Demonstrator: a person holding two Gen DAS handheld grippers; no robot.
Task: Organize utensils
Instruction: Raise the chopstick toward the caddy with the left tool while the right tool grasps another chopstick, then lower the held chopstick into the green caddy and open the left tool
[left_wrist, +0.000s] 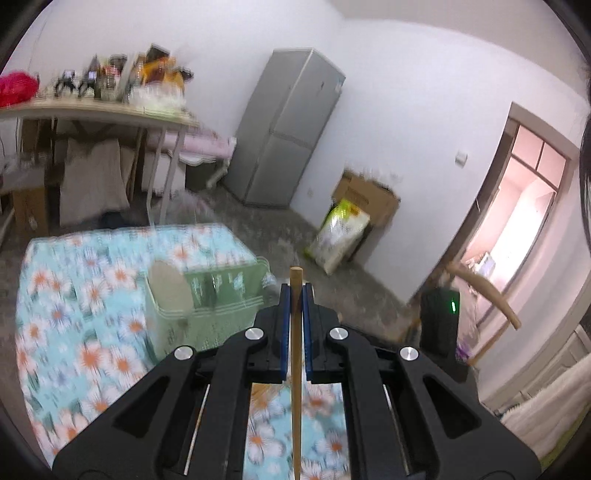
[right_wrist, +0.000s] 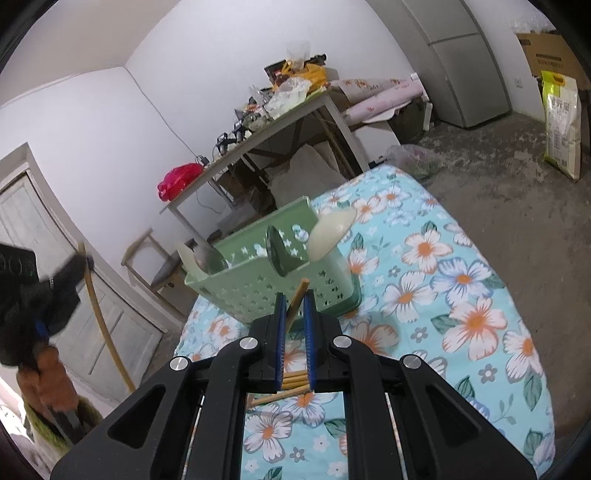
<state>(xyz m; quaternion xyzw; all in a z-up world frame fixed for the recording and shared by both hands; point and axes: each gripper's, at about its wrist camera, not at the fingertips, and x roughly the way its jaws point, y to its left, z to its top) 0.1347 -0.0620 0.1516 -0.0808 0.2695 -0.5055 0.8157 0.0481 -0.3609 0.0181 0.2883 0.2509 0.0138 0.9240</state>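
In the left wrist view my left gripper (left_wrist: 296, 291) is shut on a single wooden chopstick (left_wrist: 295, 369) that runs straight up between the blue pads, its tip just past them. It hangs above the floral-cloth table (left_wrist: 74, 332), to the right of the blurred green basket (left_wrist: 207, 299). In the right wrist view my right gripper (right_wrist: 294, 299) is shut on wooden chopsticks (right_wrist: 298, 291). One tip slants out toward the green basket (right_wrist: 258, 295), and more lengths show under the jaws. The basket holds a white spoon (right_wrist: 330, 234), a dark spoon (right_wrist: 279, 254) and a metal spoon (right_wrist: 210, 254).
A cluttered side table (right_wrist: 258, 136) stands behind the basket, and a grey fridge (left_wrist: 288, 129) stands by the wall. A sack (left_wrist: 340, 236) and a cardboard box (left_wrist: 369, 195) sit on the floor. A curved stick (right_wrist: 103, 325) leans near the door, beside a blurred dark shape (right_wrist: 37, 306).
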